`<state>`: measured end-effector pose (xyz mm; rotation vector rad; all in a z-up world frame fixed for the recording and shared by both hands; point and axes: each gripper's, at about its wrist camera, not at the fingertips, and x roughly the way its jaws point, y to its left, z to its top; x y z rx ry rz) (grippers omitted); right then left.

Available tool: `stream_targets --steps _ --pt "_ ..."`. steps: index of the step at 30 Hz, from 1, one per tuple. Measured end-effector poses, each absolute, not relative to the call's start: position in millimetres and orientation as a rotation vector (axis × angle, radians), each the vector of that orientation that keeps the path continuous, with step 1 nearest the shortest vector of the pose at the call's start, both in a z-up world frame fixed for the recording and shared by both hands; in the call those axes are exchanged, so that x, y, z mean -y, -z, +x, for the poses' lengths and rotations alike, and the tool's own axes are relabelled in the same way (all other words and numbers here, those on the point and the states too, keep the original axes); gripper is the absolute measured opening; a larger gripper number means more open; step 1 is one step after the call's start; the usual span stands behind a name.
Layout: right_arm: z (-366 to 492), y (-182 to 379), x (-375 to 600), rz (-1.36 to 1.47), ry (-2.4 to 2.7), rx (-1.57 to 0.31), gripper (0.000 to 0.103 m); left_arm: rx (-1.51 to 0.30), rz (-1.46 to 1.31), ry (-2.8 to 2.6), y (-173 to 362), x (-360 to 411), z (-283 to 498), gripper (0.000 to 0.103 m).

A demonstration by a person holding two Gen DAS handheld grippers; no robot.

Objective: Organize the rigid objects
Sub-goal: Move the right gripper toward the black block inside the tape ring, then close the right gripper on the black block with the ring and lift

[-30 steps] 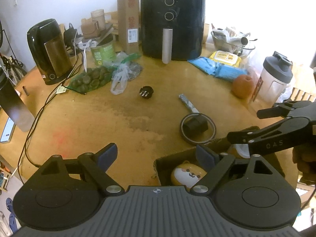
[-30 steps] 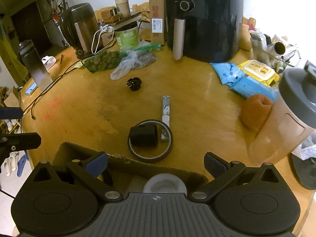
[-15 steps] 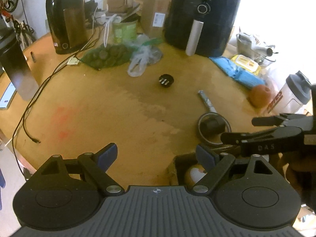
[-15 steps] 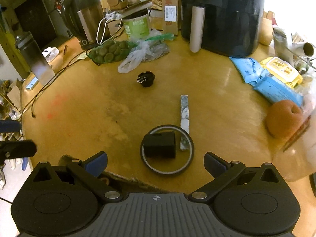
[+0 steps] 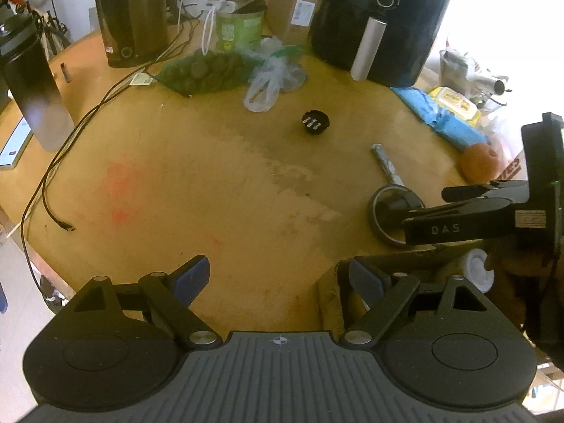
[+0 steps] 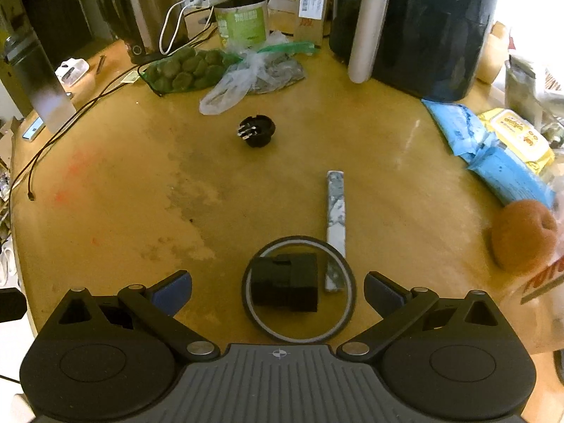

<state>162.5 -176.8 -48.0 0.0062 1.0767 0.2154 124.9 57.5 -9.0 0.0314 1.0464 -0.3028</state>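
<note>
A black block (image 6: 286, 280) lies inside a thin dark ring (image 6: 299, 287) on the wooden table, just ahead of my open, empty right gripper (image 6: 278, 290). A grey patterned bar (image 6: 336, 219) touches the ring's right side. A black round plug (image 6: 256, 130) lies farther out; it also shows in the left wrist view (image 5: 314, 123). My left gripper (image 5: 278, 278) is open and empty above the table edge, beside a cardboard box (image 5: 333, 290) holding a white round item (image 5: 477, 275). The right gripper (image 5: 454, 218) shows from the side over the ring (image 5: 391, 211).
A black air fryer (image 6: 412, 24), kettle (image 6: 141, 10), green tub (image 6: 241, 23), bag of green fruit (image 6: 183, 68) and plastic bag (image 6: 243, 77) stand at the back. Blue and yellow packets (image 6: 500, 148), an orange fruit (image 6: 521, 236) and a shaker bottle are right. Cables (image 5: 70, 130) trail left.
My right gripper has moved forward from over the box to just behind the ring and block. My left gripper has risen and pulled back, so the box sits lower right.
</note>
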Motion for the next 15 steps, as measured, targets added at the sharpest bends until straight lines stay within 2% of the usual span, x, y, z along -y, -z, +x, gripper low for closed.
stream_targets --steps 7,15 --pt "169.7 55.6 170.2 -0.028 -0.218 -1.081 0.102 -1.016 0.007 0.302 3.7 -62.6 125.6 0.087" --pt "172.5 62.1 165.9 -0.066 -0.203 -1.083 0.083 -0.999 -0.013 0.256 0.1 -67.7 129.9 0.087"
